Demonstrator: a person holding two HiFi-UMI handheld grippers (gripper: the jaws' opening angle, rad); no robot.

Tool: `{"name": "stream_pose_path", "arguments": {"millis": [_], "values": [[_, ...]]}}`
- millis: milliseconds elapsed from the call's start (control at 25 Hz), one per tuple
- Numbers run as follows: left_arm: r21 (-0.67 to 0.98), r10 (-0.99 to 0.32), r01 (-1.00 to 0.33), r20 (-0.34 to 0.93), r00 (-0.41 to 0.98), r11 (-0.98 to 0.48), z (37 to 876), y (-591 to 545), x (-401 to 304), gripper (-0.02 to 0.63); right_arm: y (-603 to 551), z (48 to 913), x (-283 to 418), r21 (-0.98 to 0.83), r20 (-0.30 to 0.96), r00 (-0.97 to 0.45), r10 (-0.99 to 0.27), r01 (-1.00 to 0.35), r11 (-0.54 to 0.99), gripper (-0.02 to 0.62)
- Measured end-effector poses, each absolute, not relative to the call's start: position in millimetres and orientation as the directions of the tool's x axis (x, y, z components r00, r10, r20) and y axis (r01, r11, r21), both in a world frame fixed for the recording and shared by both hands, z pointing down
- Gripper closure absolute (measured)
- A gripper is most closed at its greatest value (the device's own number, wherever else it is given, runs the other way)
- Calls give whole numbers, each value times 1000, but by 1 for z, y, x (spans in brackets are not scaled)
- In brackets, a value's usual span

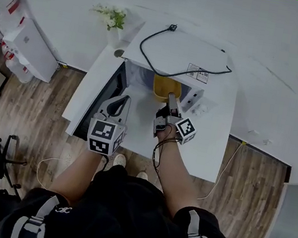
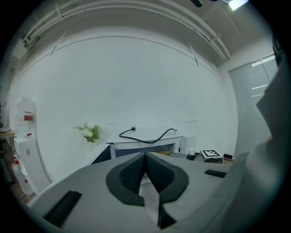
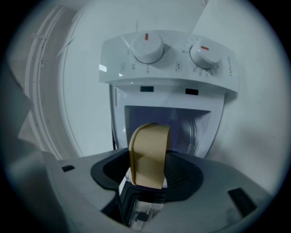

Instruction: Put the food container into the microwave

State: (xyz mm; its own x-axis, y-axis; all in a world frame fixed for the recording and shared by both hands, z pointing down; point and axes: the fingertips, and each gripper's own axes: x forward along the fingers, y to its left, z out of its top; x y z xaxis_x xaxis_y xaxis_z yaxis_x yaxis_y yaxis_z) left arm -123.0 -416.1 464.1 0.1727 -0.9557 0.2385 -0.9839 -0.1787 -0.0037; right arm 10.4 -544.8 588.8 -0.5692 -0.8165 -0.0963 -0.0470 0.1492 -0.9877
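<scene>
One white box-shaped microwave oven (image 1: 183,56) is being counted, with two round white red-marked dials (image 3: 147,47) (image 3: 205,52). Also being counted are one yellow plastic food container (image 1: 166,87), one black power cable (image 1: 173,28), one small bunch of white flowers (image 1: 112,18), one white table (image 1: 212,149), and two grey two-jaw grippers (image 1: 122,100) (image 1: 171,98).

The microwave (image 1: 178,52) top hides the far part of the food container (image 1: 163,87); my right jaws cover its near side; the label (image 1: 198,73) on that top is too small to read
</scene>
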Motion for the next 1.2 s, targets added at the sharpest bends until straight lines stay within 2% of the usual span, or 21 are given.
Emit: {"name": "stream_pose_path", "arguments": {"millis": [320, 720, 1080, 1200], "values": [[7, -947, -982, 264, 182, -187, 473, -436, -144, 594, -598, 607, -16, -995, -76, -518, -852, -11, 96, 367], [3, -941, -976, 267, 209, -216, 484, -455, -160, 594, -650, 621, -37, -997, -44, -497, -867, -28, 67, 367], [41, -936, -974, 272, 224, -221, 493, -467, -168, 594, -657, 639, -39, -997, 44, -480, -876, -71, -11, 360], [68, -934, -971, 266, 240, -230, 496, -470, -165, 594, -656, 644, -39, -991, 100, -490, -866, -123, -45, 359]]}}
